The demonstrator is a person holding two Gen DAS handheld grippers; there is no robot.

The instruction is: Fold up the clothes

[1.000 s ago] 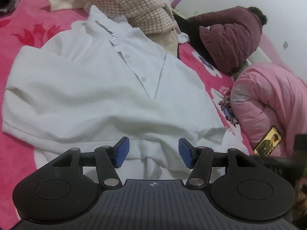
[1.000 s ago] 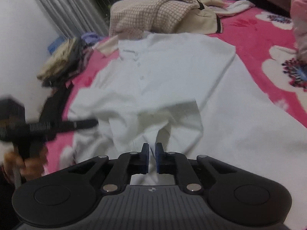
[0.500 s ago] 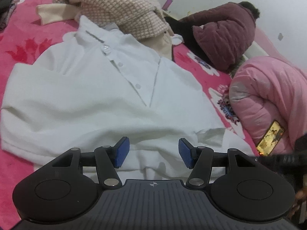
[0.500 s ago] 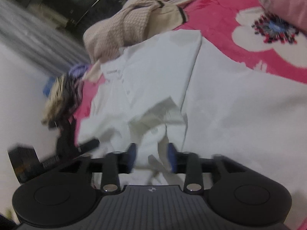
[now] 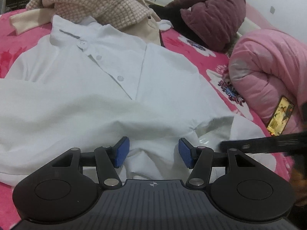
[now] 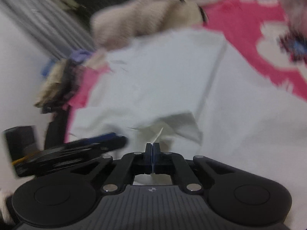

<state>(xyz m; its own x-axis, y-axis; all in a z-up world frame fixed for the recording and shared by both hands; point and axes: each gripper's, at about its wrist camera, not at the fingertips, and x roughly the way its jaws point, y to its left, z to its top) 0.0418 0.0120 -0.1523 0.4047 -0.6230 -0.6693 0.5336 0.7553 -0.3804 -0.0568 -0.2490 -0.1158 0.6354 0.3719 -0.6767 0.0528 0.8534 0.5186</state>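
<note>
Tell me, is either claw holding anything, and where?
The right gripper has just closed, seemingly on a fold of the white shirt near its hem. The left gripper is open, holding nothing.

The white shirt [image 5: 80, 88] fills the bed in front of me. A checked sweater [image 5: 92, 2] blocks the far end, and a pink quilt [image 5: 268, 72] blocks the right.

White shirt [image 5: 80, 88], buttoned, collar far end, flat on bed w/ sleeves folded in, hem rumpled.
</note>
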